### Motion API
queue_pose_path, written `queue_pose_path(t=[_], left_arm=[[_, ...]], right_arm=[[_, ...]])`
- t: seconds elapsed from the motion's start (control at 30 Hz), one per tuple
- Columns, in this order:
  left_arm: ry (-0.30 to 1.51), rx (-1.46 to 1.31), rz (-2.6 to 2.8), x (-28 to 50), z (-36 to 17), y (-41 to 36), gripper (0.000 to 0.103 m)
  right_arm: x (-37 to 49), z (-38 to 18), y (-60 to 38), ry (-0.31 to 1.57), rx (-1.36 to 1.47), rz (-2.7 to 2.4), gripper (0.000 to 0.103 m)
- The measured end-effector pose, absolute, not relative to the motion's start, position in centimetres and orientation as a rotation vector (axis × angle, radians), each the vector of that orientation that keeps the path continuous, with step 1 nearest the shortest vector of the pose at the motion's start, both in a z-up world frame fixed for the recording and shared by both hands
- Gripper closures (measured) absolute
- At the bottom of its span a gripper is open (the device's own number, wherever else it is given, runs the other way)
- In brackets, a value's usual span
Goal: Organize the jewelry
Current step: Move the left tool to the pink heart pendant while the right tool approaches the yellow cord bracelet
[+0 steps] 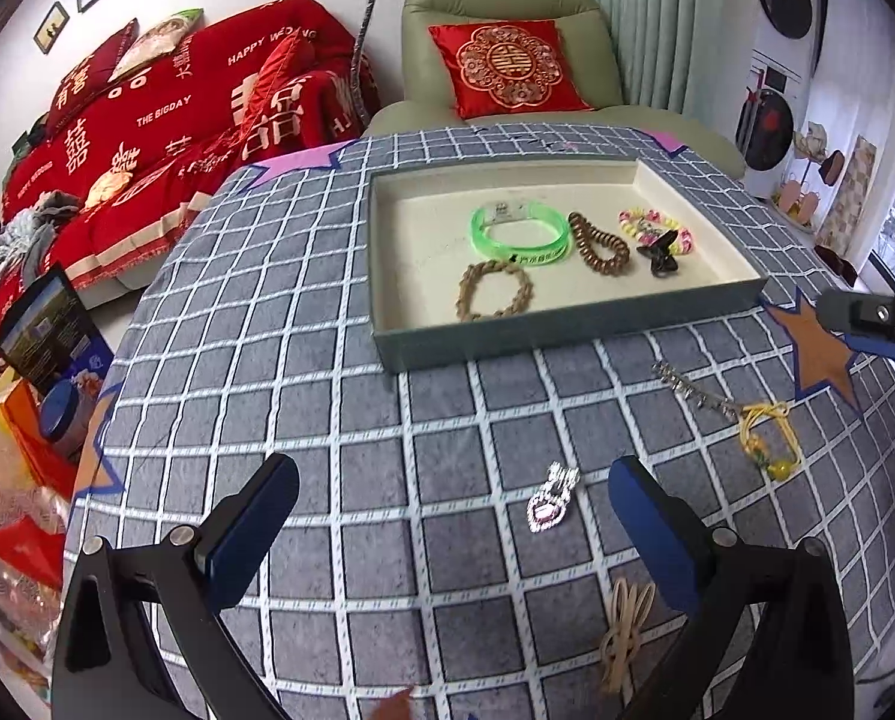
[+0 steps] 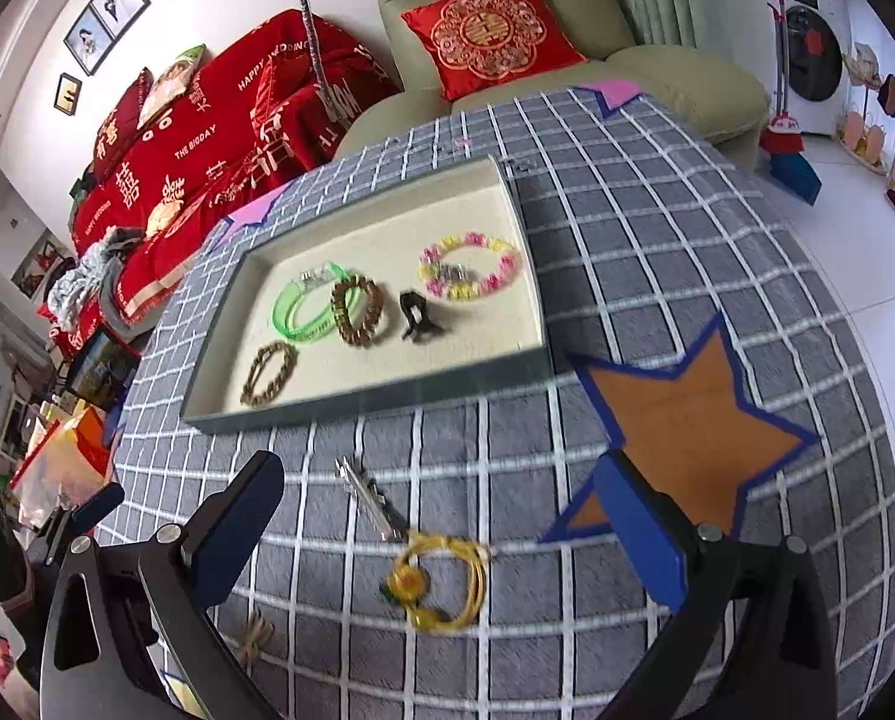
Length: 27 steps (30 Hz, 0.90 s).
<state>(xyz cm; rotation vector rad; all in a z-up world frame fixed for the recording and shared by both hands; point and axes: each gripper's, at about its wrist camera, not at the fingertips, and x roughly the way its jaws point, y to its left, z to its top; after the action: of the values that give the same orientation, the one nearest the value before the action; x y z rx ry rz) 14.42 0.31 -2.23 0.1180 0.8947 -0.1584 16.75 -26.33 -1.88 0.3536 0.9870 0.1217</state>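
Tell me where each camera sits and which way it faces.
Left wrist: on the left gripper, angled down at the table's near middle; its open fingers frame a silver brooch, and the right gripper shows at the right edge.
Right wrist: on the right gripper, angled down further right; its open fingers frame a yellow bracelet.
Shared: tray, yellow bracelet.

A grey tablecloth with a white grid (image 1: pixel 303 324) bears a grey-green tray with a cream lining (image 1: pixel 423 228). Inside, a translucent green bangle (image 1: pixel 519 234) sits at twelve o'clock from a tan braided bracelet (image 1: pixel 495 291). At three o'clock lie a brown beaded bracelet (image 1: pixel 597 243), a pink-and-yellow beaded bracelet (image 1: pixel 654 228) and a black hair claw (image 1: pixel 657 255). A yellow cord bracelet (image 2: pixel 441 582) lies at eight o'clock from an orange star with a blue border (image 2: pixel 687 426).
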Motion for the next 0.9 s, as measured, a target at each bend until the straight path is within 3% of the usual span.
queue_pose_path(t=[0.9], left_arm=[[1.018, 0.163, -0.21, 14.8, -6.3, -0.9, 0.002]], right_arm=[[12.6, -5.2, -23.2, 1.086, 0.152, 0.159, 0.0]])
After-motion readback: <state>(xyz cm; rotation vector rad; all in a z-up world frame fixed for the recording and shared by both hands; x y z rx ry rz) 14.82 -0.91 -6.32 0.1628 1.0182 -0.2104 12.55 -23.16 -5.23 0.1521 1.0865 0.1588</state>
